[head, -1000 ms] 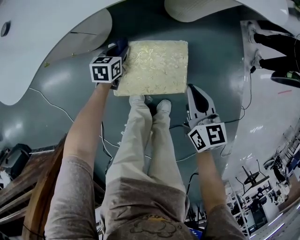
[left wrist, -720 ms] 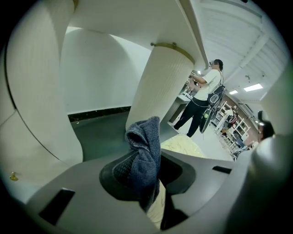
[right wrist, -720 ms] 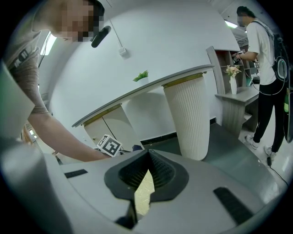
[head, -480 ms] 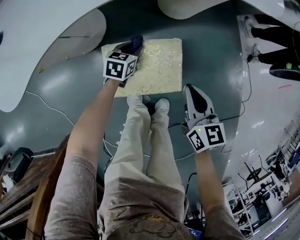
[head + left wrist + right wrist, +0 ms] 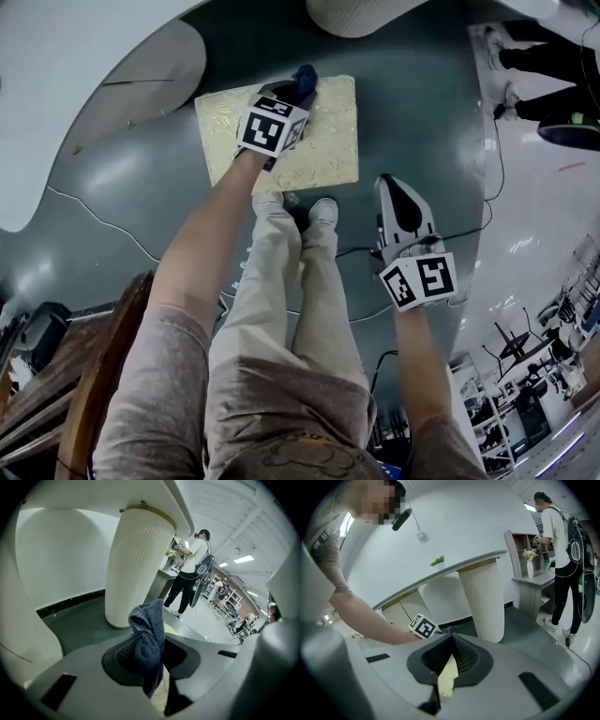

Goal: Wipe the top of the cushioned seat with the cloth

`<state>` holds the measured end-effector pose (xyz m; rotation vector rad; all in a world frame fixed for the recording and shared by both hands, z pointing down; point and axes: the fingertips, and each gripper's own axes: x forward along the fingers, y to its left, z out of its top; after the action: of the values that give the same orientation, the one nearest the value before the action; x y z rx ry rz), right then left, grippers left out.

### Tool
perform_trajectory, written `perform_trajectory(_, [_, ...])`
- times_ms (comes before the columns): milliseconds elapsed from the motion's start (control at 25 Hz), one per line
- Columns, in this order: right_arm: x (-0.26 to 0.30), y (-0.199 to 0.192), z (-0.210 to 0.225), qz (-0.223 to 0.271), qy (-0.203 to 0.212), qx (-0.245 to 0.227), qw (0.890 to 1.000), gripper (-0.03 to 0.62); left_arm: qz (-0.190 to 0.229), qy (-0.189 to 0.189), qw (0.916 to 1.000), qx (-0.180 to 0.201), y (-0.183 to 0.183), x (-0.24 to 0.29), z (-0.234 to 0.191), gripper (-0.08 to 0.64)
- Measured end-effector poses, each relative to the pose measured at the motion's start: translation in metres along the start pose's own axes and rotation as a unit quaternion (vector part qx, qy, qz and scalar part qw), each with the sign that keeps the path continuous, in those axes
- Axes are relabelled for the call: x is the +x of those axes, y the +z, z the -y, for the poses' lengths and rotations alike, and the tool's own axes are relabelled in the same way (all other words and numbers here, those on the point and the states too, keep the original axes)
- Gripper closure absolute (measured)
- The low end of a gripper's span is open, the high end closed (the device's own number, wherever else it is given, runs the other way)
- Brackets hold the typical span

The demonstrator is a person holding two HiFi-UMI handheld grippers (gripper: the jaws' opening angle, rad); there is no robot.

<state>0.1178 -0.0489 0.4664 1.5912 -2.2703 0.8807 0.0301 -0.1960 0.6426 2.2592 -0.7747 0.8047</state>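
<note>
The square seat (image 5: 330,145) has a pale yellow patterned cushion and stands on the grey floor just beyond the person's feet. My left gripper (image 5: 298,89) reaches over its far middle, shut on a dark blue cloth (image 5: 304,77) that lies against the cushion top. In the left gripper view the cloth (image 5: 147,641) bunches up between the jaws, with a strip of cushion (image 5: 161,699) below. My right gripper (image 5: 387,185) hangs to the right of the seat, off the cushion, jaws together and holding nothing. The right gripper view shows the cushion (image 5: 447,677) through the slit beneath the jaws.
A white ribbed pedestal (image 5: 361,14) rises just behind the seat, under a curved white counter (image 5: 75,84). Cables (image 5: 94,220) run over the floor. The person's shoes (image 5: 323,211) touch the seat's near edge. Another person (image 5: 562,550) stands at the right. Wooden furniture (image 5: 84,375) is at the lower left.
My left gripper has slid with the cloth from the seat's left edge rightward and farther across the cushion top. The right gripper has hardly moved.
</note>
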Motion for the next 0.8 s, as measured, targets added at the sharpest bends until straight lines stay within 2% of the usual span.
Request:
perform_trajectory(440, [-0.016,-0.003,0.004,0.006,-0.012,0.007,1.000,0.586,0.004,-0.060,0.9974,0.039,0.006,0.030,0.063,0.462])
perform_trajectory(800, [-0.023,-0.005,0.000,0.008,-0.015,0.009,1.000,0.586,0.015,-0.145,0.9891,0.015,0.005,0.023,0.113,0.462])
